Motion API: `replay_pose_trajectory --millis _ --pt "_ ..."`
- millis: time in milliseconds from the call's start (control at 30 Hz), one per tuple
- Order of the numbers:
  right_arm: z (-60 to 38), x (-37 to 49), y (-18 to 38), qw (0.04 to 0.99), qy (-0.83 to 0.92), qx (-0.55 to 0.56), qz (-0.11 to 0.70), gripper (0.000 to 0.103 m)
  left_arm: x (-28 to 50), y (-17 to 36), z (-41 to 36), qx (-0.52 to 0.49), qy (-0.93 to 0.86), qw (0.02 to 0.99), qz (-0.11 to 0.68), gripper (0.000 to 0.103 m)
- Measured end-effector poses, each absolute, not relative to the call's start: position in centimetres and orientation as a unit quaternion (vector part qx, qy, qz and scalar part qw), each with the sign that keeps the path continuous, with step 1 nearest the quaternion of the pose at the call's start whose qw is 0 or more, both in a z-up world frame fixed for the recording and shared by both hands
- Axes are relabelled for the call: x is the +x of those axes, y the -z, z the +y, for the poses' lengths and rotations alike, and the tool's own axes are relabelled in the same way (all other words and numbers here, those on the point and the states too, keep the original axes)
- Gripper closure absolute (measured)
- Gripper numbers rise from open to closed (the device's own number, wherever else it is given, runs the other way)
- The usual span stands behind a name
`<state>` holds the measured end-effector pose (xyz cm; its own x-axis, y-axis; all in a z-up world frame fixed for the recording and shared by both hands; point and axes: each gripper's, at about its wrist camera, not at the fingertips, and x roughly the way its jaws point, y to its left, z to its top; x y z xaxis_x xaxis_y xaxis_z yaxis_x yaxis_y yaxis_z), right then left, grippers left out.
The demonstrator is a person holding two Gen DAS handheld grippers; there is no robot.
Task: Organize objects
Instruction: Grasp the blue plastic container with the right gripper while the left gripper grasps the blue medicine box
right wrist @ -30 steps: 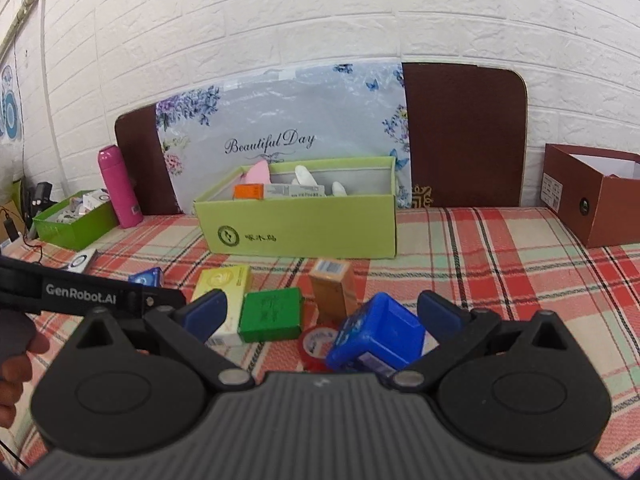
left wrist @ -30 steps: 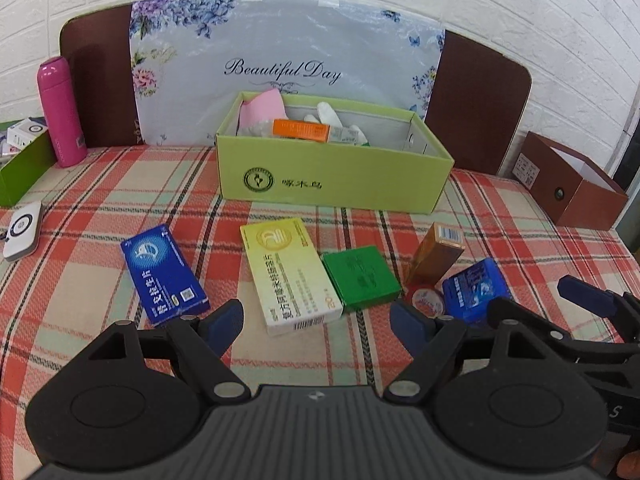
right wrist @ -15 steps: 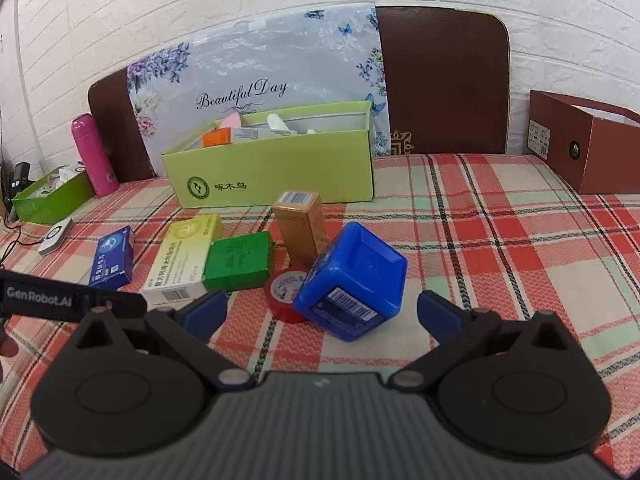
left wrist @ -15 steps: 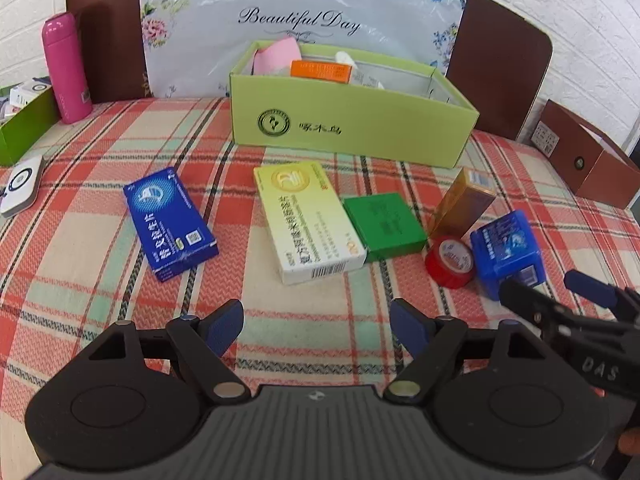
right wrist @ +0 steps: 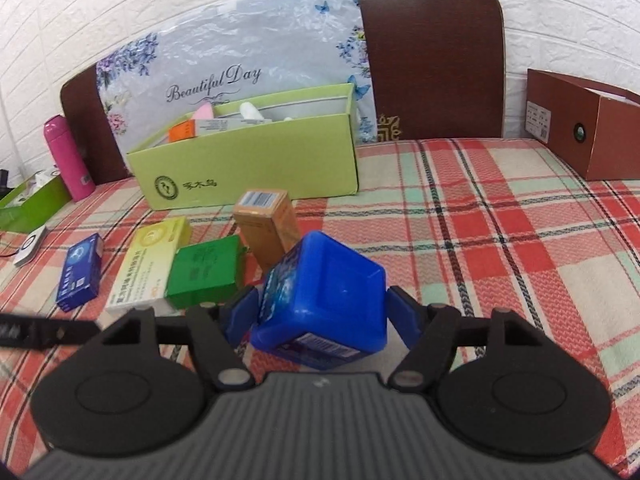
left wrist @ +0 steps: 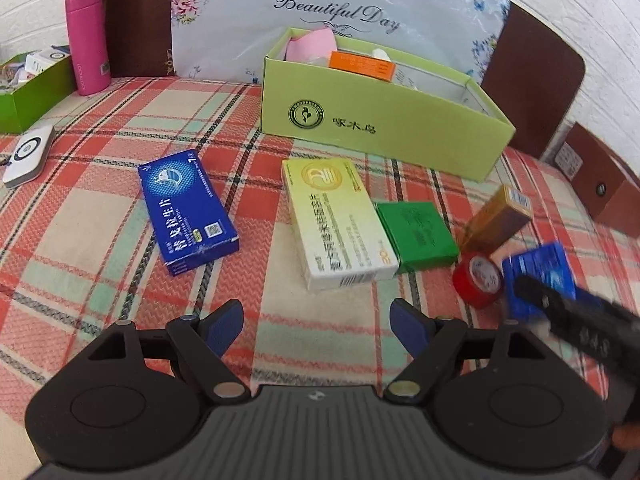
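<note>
A blue plastic box (right wrist: 328, 292) lies tilted on the plaid cloth between the fingers of my right gripper (right wrist: 322, 316). Its jaws are closing, and both pads touch the box's sides. From the left wrist view the same blue box (left wrist: 536, 280) is blurred, with a black finger of the right gripper (left wrist: 580, 320) across it. My left gripper (left wrist: 316, 320) is open above bare cloth with nothing between its fingers. Ahead of it lie a blue flat pack (left wrist: 186, 208), a yellow pack (left wrist: 340, 220), a green box (left wrist: 416, 232), a leaning orange-brown carton (left wrist: 498, 220) and a red tape roll (left wrist: 478, 280).
A light-green open carton (left wrist: 380, 120) with several items inside stands behind the loose packs. At the far left are a pink bottle (left wrist: 88, 36), a green tray (left wrist: 28, 92) and a white device (left wrist: 28, 156). At the right edge stands a brown box (right wrist: 580, 128).
Both grippers have come down and closer to the cloth. The right gripper's fingers have drawn in from wide open onto the blue box's sides. The left gripper's fingers have kept the same gap.
</note>
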<state>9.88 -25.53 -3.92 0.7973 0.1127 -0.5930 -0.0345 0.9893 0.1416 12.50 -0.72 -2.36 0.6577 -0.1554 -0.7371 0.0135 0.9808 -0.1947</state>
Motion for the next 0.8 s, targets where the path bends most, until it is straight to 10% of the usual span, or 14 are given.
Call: replay_pose_trajectory --millis 533,700,800 --pt "-21.8 5.2 2.3 0.940 -0.136 0.018 0.311 0.048 18.8 3.6 7.4 -0.139 -0.118 0.900 0.396 0.020" --pt "-22.1 4.7 2.6 0.944 -0.112 0.018 0.309 0.021 20.2 4.8 7.7 -0.134 -0.098 0.901 0.399 0.012" --pt "-22.1 4.8 3.2 0.942 -0.106 0.015 0.319 0.019 19.3 4.9 6.7 -0.087 -0.053 0.912 0.396 0.036"
